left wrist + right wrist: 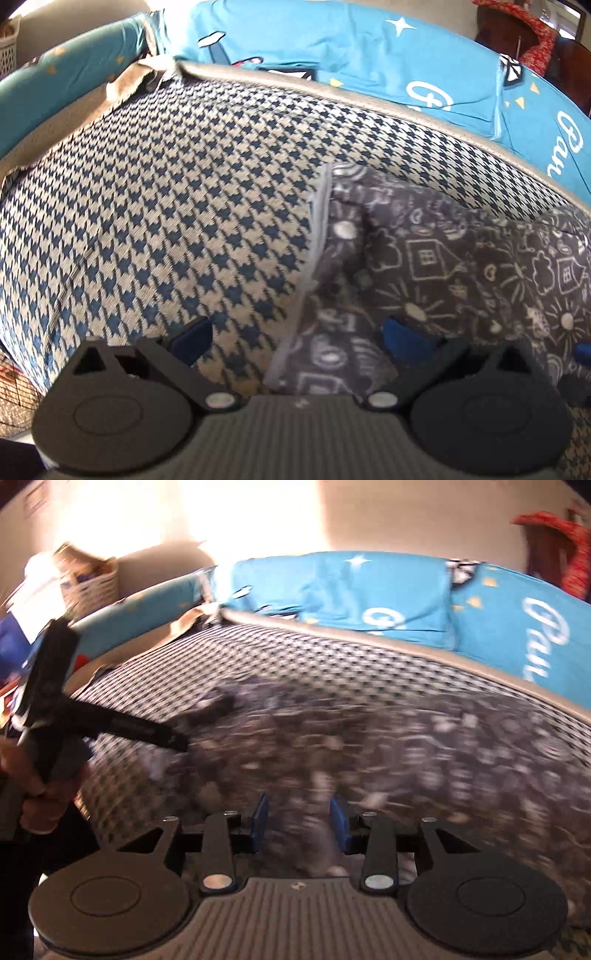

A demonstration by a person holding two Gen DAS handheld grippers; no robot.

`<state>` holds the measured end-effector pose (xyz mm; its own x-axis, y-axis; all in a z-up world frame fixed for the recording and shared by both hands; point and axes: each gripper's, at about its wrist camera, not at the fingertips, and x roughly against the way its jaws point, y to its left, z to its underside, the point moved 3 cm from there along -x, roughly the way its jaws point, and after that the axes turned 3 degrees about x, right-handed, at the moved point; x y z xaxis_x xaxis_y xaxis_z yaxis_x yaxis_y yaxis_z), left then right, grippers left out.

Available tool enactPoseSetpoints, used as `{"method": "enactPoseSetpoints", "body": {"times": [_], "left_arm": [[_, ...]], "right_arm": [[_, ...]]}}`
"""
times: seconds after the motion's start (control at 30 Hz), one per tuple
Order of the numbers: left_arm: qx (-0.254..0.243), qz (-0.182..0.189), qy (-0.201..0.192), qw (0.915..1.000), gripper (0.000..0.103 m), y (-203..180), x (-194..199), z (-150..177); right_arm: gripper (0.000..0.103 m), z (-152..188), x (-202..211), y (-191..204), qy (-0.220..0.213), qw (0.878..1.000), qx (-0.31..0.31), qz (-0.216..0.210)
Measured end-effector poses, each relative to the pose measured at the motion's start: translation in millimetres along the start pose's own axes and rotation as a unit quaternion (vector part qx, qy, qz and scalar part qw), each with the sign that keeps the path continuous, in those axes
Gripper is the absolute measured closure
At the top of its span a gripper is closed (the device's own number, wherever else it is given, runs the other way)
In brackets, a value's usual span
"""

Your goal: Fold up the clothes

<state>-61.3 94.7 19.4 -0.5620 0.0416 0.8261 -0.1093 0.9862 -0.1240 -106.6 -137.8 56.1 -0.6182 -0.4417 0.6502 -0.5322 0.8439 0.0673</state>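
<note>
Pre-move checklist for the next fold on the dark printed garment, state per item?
1. Garment lying on the houndstooth cover: ok.
2. Left gripper open, garment edge between its fingers, not pinched: ok.
3. Right gripper partly open with cloth between its fingers; grip or not: cannot tell, view blurred.
4. Garment flat, no bunching: not ok, a ridge and folds show in the left wrist view.
5. Grippers apart from each other: ok in the right wrist view.
6. Blue bedding off the garment: ok.

Grey doodle-printed garment (443, 258) on blue-and-cream houndstooth cover (166, 203), beside turquoise star-printed bedding (369, 55)
</note>
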Motion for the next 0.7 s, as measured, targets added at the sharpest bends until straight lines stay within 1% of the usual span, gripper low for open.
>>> {"method": "enactPoseSetpoints", "body": {"times": [0.13,0.2,0.27,0.33,0.43,0.57,0.7], "left_arm": [[0.003,0.015,0.005,0.9999,0.000,9,-3,-4],[-0.002,0.012,-0.008,0.9999,0.000,9,-1,-7],[-0.015,0.006,-0.027,0.9995,0.000,7,3,-12],[-0.024,0.000,-0.042,0.9988,0.000,3,6,-20],[-0.032,0.005,-0.055,0.9980,0.000,-6,5,-34],[-0.043,0.018,-0.056,0.9973,0.000,-30,1,-43],[-0.057,0.034,-0.056,0.9962,0.000,-61,0,-44]], "right_arm": [[0.058,-6,-32,40,0.018,0.998,0.046,-0.031],[0.058,-9,-45,52,0.024,0.997,0.060,-0.035],[0.058,-14,-50,50,0.020,0.998,0.059,-0.024],[0.058,-21,-48,38,0.010,0.999,0.040,-0.006],[0.058,-31,-40,2,-0.007,0.999,-0.008,0.050],[0.057,-34,-23,-53,-0.016,0.991,-0.074,0.113],[0.055,-29,-3,-91,-0.023,0.983,-0.103,0.151]]}}
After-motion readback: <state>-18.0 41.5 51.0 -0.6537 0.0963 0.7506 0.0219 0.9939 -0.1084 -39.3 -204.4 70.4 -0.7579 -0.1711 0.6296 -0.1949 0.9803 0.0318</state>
